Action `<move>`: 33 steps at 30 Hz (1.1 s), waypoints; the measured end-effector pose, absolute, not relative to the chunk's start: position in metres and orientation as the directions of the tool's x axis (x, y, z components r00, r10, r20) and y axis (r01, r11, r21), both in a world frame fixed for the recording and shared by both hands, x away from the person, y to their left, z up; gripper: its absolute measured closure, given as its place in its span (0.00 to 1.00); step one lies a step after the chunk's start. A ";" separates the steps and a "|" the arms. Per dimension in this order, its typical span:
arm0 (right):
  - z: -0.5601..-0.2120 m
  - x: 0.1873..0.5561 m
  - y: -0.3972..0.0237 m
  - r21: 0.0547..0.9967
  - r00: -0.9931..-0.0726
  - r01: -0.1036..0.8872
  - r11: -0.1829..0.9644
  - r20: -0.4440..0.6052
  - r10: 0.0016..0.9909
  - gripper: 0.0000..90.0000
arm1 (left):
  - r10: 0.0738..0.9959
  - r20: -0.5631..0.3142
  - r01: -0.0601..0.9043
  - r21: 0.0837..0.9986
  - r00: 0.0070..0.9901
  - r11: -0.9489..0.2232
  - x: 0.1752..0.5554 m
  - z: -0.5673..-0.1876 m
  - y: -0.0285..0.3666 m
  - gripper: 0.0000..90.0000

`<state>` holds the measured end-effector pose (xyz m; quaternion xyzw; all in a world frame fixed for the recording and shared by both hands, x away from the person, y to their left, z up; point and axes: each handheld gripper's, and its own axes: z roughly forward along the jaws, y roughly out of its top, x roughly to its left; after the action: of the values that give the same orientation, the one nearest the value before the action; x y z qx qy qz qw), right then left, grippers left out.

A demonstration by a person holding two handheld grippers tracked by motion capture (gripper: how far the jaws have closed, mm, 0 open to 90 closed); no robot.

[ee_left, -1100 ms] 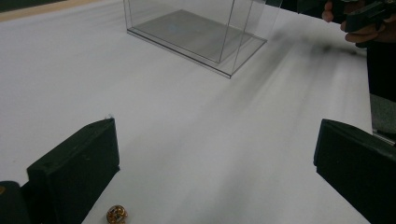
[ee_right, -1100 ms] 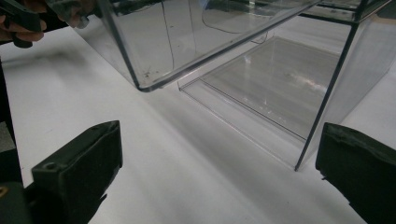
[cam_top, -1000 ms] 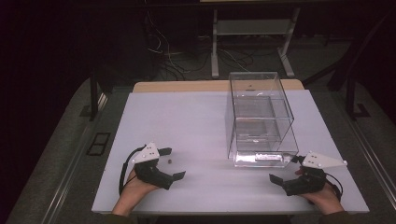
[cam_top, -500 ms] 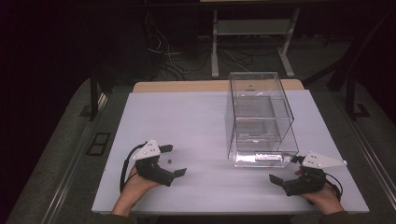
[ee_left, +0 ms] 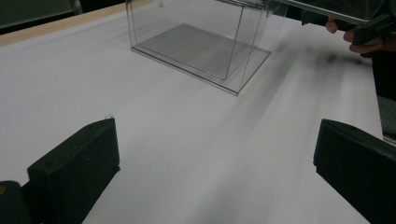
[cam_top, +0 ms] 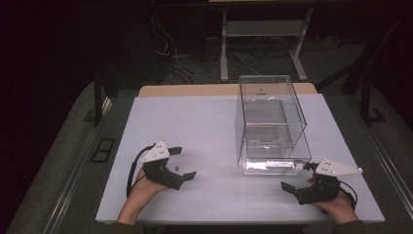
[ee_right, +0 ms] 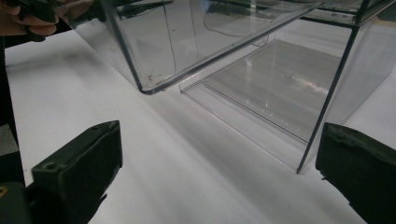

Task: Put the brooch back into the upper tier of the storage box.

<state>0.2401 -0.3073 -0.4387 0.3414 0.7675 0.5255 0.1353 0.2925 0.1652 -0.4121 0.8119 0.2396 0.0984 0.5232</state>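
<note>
Table (cam_top: 204, 122) with a white top is seen from the high view, and a clear plastic box (cam_top: 271, 122) with shelves inside is standing upright on its right half, toward the near side. The left gripper (cam_top: 181, 163) is held by a hand (cam_top: 141, 192) low over the near left part of the table, well apart from the box. Its jaws are spread wide and nothing is between them. The right gripper (cam_top: 298, 178) is held by the other hand (cam_top: 338, 207) at the near right corner, just beside the front bottom corner of the box. If it touches the box cannot be told from here.

In the left gripper view, the two black jaws are seen far apart at the bottom, with only bare table between them. The box (ee_left: 201, 42) is standing farther off, and the right gripper (ee_left: 369, 28) is seen at the top right edge.

In the right gripper view, the jaws are also wide apart and nothing is held. The box (ee_right: 261, 84) is very near in front, with its open front and a clear shelf above the table surface. The right jaw is next to the front corner post of the box.
</note>
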 end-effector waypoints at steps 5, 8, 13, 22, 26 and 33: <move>-0.439 0.240 -0.308 0.899 -0.730 0.380 0.216 0.148 0.667 0.00 | 0.490 -0.087 0.283 0.896 0.868 -0.342 0.299 -0.411 0.162 0.00; -0.439 0.240 -0.308 0.899 -0.728 0.382 0.215 0.150 0.669 0.00 | 0.489 -0.093 0.287 0.895 0.867 -0.340 0.303 -0.412 0.161 0.00; -0.439 0.240 -0.309 0.899 -0.726 0.384 0.211 0.152 0.671 0.00 | 0.494 -0.096 0.292 0.895 0.864 -0.336 0.309 -0.414 0.161 0.00; -0.439 0.240 -0.308 0.899 -0.733 0.380 0.217 0.149 0.664 0.00 | 0.533 -0.092 0.311 0.889 0.841 -0.337 0.313 -0.417 0.171 0.00; -0.439 0.240 -0.308 0.899 -0.733 0.380 0.218 0.149 0.664 0.00 | 0.541 -0.089 0.312 0.888 0.837 -0.337 0.314 -0.417 0.175 0.00; -0.439 0.240 -0.308 0.899 -0.732 0.381 0.216 0.151 0.664 0.00 | 0.556 -0.085 0.322 0.882 0.827 -0.344 0.314 -0.420 0.181 0.00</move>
<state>0.2403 -0.3085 -0.4393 0.3400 0.7680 0.5257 0.1347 0.3142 0.1812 -0.4200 0.8117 0.2704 0.1155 0.5047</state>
